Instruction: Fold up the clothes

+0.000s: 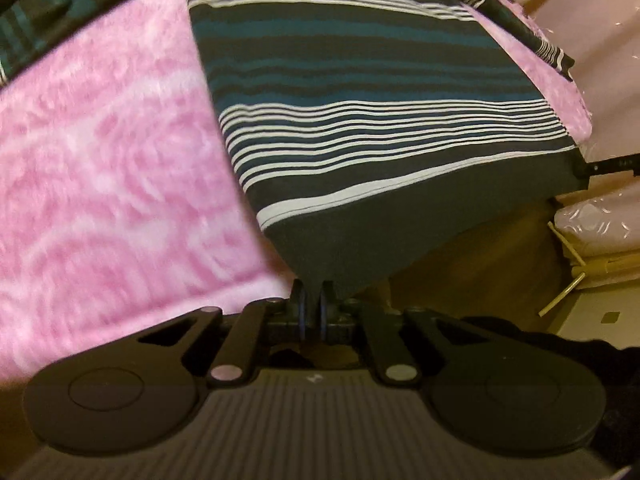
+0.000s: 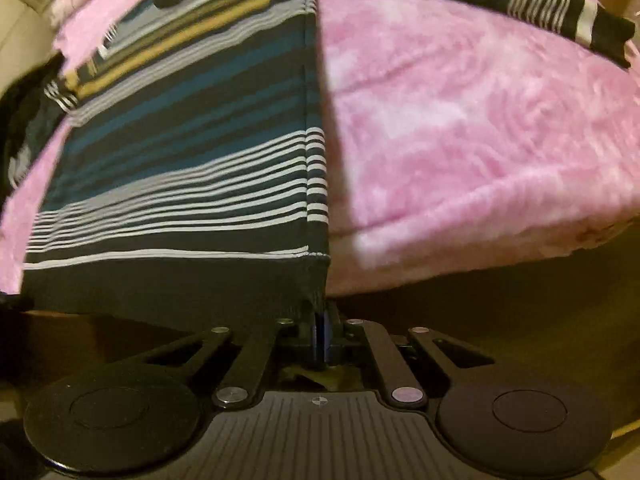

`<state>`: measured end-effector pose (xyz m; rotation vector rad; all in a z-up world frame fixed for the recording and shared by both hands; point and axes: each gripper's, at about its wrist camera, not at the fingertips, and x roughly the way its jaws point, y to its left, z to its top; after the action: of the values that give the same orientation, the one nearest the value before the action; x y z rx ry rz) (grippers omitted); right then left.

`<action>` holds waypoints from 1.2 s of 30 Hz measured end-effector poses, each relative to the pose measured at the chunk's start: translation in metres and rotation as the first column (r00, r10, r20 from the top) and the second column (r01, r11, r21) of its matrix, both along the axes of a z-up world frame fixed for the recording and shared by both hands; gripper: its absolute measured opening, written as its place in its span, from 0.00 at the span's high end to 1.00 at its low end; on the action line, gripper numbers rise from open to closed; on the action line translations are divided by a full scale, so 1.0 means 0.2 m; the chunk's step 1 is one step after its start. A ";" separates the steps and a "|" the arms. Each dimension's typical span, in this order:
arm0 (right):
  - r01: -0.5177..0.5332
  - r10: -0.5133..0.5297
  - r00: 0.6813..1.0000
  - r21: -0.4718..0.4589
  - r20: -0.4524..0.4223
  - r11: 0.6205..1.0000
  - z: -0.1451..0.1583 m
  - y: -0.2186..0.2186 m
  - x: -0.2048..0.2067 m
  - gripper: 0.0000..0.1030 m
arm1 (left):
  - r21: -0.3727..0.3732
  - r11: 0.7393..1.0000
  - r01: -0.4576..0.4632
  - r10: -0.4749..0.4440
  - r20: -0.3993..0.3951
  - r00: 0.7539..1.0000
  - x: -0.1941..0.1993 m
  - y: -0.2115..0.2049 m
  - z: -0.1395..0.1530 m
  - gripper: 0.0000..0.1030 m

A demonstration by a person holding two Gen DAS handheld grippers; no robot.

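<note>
A striped shirt (image 1: 360, 92), dark with teal, white and mustard bands, lies stretched over a fuzzy pink blanket (image 1: 104, 152). My left gripper (image 1: 313, 298) is shut on the shirt's left hem corner, held off the bed edge. In the right wrist view the shirt (image 2: 180, 152) fills the left half. My right gripper (image 2: 320, 320) is shut on its right hem corner, at the edge of the pink blanket (image 2: 480, 128). The other gripper (image 1: 580, 168) shows small in the left wrist view at the far hem corner. A sleeve (image 2: 560, 16) lies across the blanket at the top right.
A wooden floor (image 1: 480, 256) lies below the bed edge. Pale plastic-wrapped packages (image 1: 600, 224) stand at the right in the left wrist view. Another striped sleeve (image 1: 48, 20) lies at the top left of the blanket.
</note>
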<state>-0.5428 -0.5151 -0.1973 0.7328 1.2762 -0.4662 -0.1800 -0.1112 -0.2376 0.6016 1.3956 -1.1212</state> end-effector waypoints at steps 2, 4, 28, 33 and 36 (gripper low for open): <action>-0.005 0.005 1.000 -0.025 -0.016 1.000 -0.05 -0.02 0.03 0.99 | 0.013 1.000 -0.002 0.001 0.009 1.000 -0.02 0.00 -0.03 0.96; -0.017 0.015 1.000 -0.050 -0.027 0.999 -0.07 -0.01 0.08 0.99 | 0.040 0.999 -0.019 0.019 0.012 1.000 0.00 -0.01 -0.05 0.95; -0.356 0.404 0.897 -0.249 0.178 0.901 0.19 0.47 1.45 0.19 | 0.252 0.962 0.101 -0.261 0.753 0.604 0.98 0.26 0.09 0.58; -0.360 0.399 0.901 -0.219 0.171 0.907 0.09 0.76 1.79 0.19 | 0.358 0.895 0.266 -0.445 0.743 0.500 1.32 0.27 -0.14 0.61; -0.392 0.426 0.895 -0.220 0.135 0.893 0.04 0.89 1.93 0.19 | 0.367 0.887 0.281 -0.462 0.730 0.503 1.39 0.31 -0.14 0.64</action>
<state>-0.1563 -0.3367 -0.1897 0.3207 1.1584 -0.1636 0.0973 -0.0484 -0.2647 1.4268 0.5571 -0.8297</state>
